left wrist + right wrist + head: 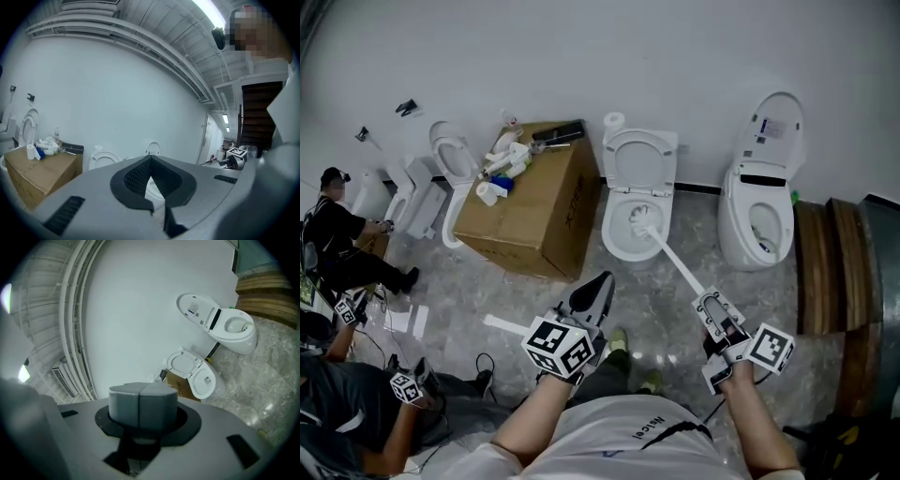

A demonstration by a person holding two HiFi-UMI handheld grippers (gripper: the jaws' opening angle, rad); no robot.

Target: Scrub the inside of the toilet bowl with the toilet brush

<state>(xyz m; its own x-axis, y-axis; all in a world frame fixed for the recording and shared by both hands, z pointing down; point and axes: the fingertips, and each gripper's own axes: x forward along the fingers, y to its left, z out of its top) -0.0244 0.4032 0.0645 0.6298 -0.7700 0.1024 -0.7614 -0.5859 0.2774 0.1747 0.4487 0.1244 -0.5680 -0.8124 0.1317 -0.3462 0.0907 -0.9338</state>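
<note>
White toilet brush (671, 259) clamped in right claw (711, 306), head inside centre-frame toilet bowl (611, 234); left claw (601, 280) closed, empty.

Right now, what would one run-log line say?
right gripper: shut on toilet brush | brush head: inside toilet bowl | left gripper: shut, empty

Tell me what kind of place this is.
Probably a test or demo room, not a real bathroom: several toilets stand in a row against a bare wall, a box sits between them, and other people sit on the floor.
</note>
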